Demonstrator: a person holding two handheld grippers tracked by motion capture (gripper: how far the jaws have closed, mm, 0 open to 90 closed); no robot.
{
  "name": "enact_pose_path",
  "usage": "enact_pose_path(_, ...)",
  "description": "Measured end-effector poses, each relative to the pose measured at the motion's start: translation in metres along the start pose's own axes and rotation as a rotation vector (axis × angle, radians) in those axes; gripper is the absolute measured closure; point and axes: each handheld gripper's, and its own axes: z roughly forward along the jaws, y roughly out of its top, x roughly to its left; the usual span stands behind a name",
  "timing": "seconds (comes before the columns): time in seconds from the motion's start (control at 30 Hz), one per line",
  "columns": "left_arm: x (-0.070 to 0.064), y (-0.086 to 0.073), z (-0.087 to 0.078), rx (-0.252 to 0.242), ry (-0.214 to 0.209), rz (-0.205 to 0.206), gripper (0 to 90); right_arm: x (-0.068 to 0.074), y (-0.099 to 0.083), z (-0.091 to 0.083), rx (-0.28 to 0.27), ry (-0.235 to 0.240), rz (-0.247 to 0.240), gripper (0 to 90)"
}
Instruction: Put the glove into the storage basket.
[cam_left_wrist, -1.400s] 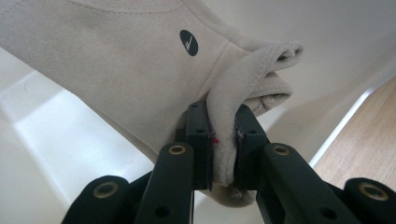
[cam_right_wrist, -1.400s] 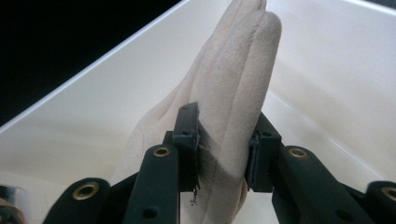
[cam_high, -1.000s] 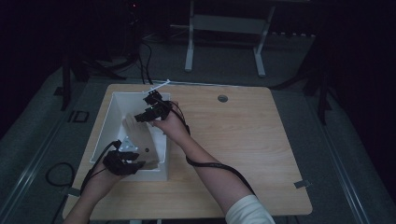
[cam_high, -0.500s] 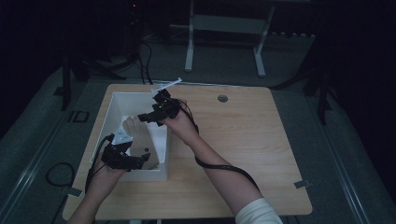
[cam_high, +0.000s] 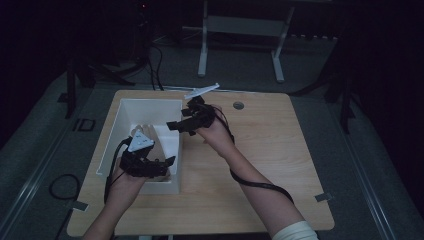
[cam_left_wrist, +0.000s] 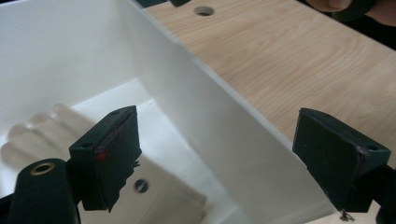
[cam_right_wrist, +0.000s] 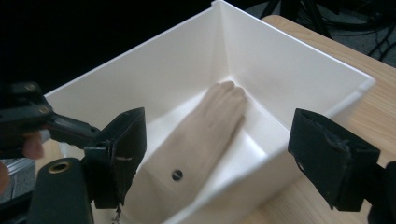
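Both grippers, left (cam_high: 167, 161) and right (cam_high: 172, 125), hover with jaws apart over the white bin (cam_high: 111, 136) at the desk's left edge, glove (cam_right_wrist: 205, 123) lying inside, so next likely comes a reach down to pinch it.

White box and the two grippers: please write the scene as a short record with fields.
container: white box on the wooden table, at its left part
contents: beige glove, flat on the box floor, with a small dark round button
left gripper: open, its jaws either side of the box wall
right gripper: open, above the box rim, holding nothing
glove contact: touched by neither gripper
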Motion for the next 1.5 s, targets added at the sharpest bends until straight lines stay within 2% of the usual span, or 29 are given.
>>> enact_pose_path(0.07,-0.003,0.003,0.000,-0.002,-0.012,0.002,15.4,-0.002,-0.002,-0.004,-0.004,-0.004,-0.001,19.2)
enact_pose_path(0.27,-0.025,0.018,0.006,-0.009,-0.058,0.039,15.4,-0.015,-0.016,-0.029,-0.018,-0.033,0.000,19.2)
enact_pose_path(0.3,-0.025,0.018,0.006,-0.009,-0.058,0.039,15.4,-0.015,-0.016,-0.029,-0.018,-0.033,0.000,19.2)
enact_pose_path(0.33,-0.035,0.024,0.010,-0.014,-0.081,0.058,15.3,-0.019,-0.022,-0.036,-0.012,-0.040,-0.005,19.0)
enact_pose_path(0.53,-0.050,0.030,0.017,-0.028,-0.112,0.073,15.2,-0.024,-0.036,-0.054,-0.011,-0.061,-0.027,18.0)
enact_pose_path(0.67,-0.062,0.033,0.025,-0.035,-0.136,0.086,15.2,-0.028,-0.045,-0.064,-0.012,-0.073,-0.025,18.0)
enact_pose_path(0.83,-0.074,0.034,0.034,-0.041,-0.163,0.106,14.9,-0.038,-0.060,-0.073,-0.022,-0.087,-0.009,18.1)
enact_pose_path(1.0,-0.083,0.032,0.044,-0.050,-0.199,0.102,14.8,-0.046,-0.075,-0.083,-0.040,-0.099,0.014,18.3)
enact_pose_path(1.17,-0.094,0.029,0.057,-0.030,-0.233,0.114,14.8,-0.050,-0.092,-0.087,-0.037,-0.114,0.015,17.6)
enact_pose_path(1.37,-0.109,0.022,0.075,0.005,-0.288,0.155,14.8,-0.054,-0.118,-0.087,-0.022,-0.121,0.021,16.3)
enact_pose_path(1.5,-0.118,0.019,0.083,0.016,-0.307,0.177,14.8,-0.057,-0.133,-0.087,-0.025,-0.122,0.029,16.5)
